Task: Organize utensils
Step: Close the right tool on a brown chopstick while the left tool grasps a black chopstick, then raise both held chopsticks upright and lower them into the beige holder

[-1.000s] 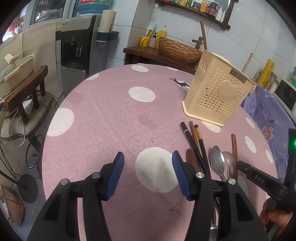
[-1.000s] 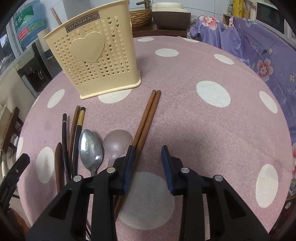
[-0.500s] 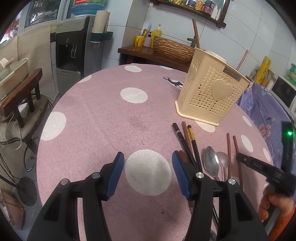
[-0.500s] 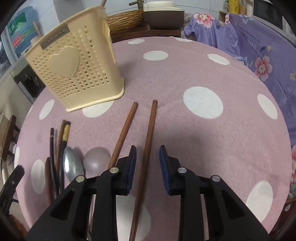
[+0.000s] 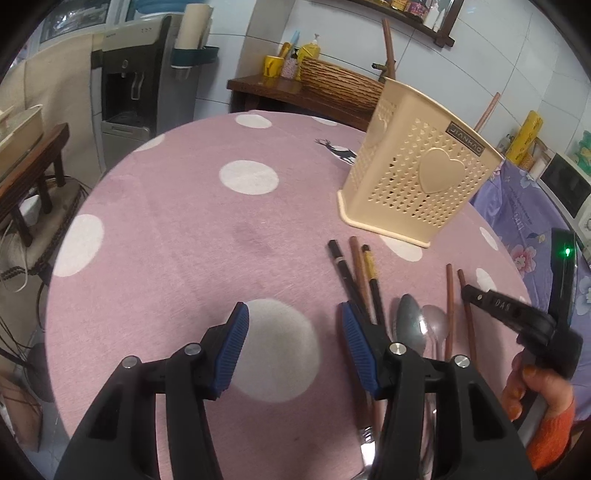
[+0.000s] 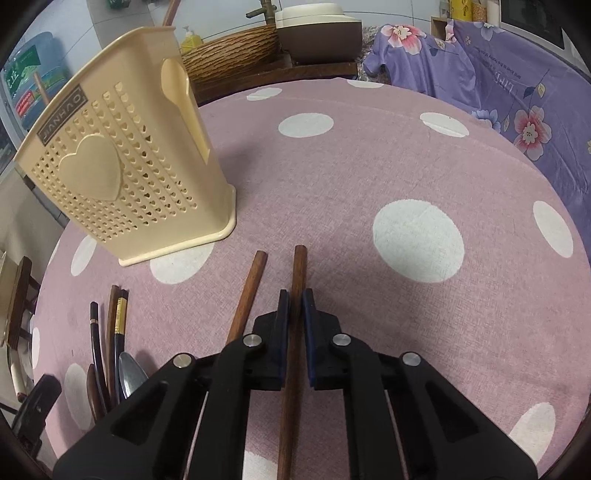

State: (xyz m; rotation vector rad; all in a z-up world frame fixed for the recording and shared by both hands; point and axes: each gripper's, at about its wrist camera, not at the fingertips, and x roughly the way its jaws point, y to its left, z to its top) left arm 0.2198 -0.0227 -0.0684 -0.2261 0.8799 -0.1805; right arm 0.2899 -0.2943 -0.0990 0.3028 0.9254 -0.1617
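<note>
so, chopstick [image 6: 298, 273]: long brown wood, flat on the dotted worktop [image 6: 369, 177]
right tool [image 6: 295, 301]: clenched on that chopstick
left tool [image 5: 293, 328]: released, nothing gripped
holder [image 6: 125, 177]: cream, perforated, contents hidden

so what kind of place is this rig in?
Most likely a home kitchen or dining corner: a round table in a polka-dot cloth, a water dispenser by the tiled wall, and a shelf of jars above a wooden counter.
</note>
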